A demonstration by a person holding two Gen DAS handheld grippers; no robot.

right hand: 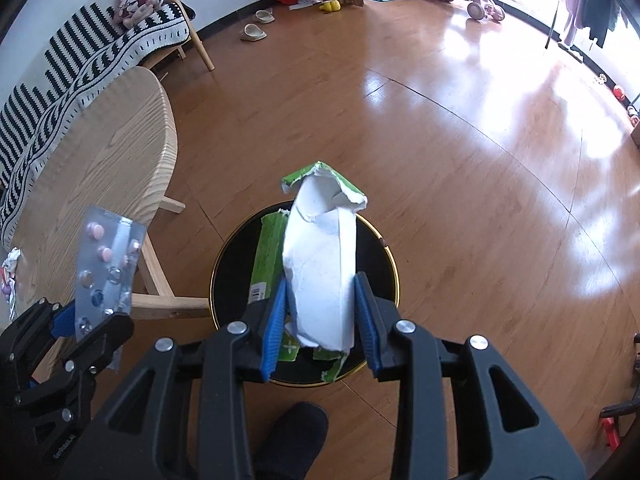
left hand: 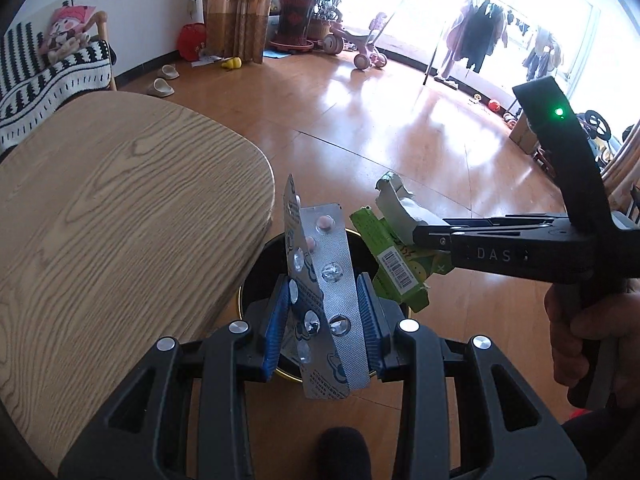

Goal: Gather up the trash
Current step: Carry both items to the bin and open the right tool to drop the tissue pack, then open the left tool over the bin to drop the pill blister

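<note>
My left gripper [left hand: 325, 312] is shut on two silver pill blister packs [left hand: 332, 276], which stand up between its blue pads. Below them on the floor is a black bin with a gold rim [left hand: 256, 276]. My right gripper [right hand: 320, 312] is shut on a torn green and white carton [right hand: 320, 264], held right over the black bin [right hand: 232, 264]. In the left wrist view the right gripper [left hand: 424, 234] comes in from the right with the green carton [left hand: 396, 260]. The right wrist view shows the left gripper [right hand: 86, 320] at lower left with the blister packs [right hand: 106, 264].
A rounded wooden table [left hand: 120, 216] stands just left of the bin, its legs [right hand: 160, 300] close to the rim. A crumpled wrapper [right hand: 10, 272] lies on the table. My dark shoe [right hand: 292, 432] is by the bin. A striped bench [right hand: 80, 56] is behind.
</note>
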